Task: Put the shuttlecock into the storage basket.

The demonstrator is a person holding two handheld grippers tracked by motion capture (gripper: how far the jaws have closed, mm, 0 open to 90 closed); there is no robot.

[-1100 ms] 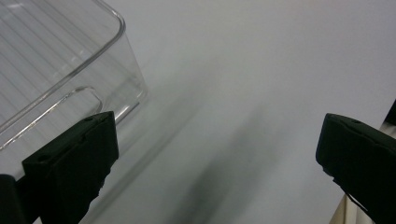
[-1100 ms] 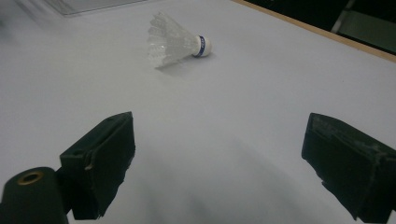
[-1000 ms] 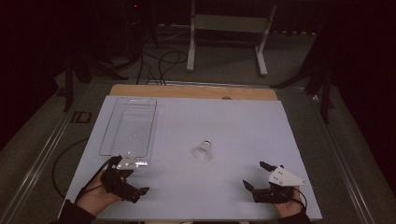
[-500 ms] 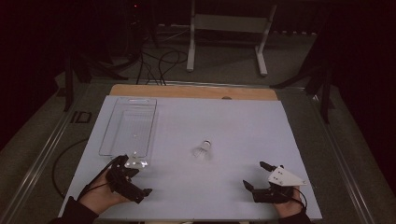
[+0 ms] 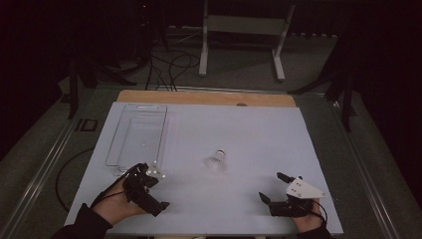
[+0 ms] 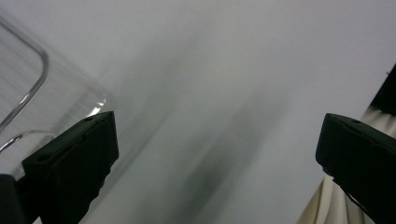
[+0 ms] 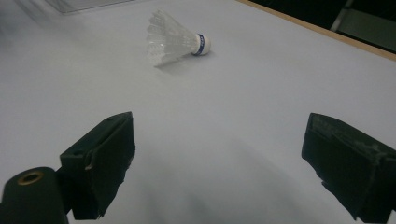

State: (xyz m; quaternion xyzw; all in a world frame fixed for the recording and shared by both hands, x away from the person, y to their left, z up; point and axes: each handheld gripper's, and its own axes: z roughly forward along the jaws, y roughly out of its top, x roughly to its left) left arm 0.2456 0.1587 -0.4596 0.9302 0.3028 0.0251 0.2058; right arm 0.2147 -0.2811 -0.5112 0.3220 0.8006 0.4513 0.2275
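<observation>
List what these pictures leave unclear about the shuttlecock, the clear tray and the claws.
- Shuttlecock: lettering on its blue band, too small in the right gripper view; a pale blur in the high view.
- Clear tray: cut off by the left edge of the left gripper view, which is smeared by motion blur.
- Left claw: jaw gap unreadable in the dim high view.

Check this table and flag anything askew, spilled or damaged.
Nothing stands out. The shuttlecock lies on its side, feathers looking intact, and the clear tray sits flat, square with the table.
</observation>
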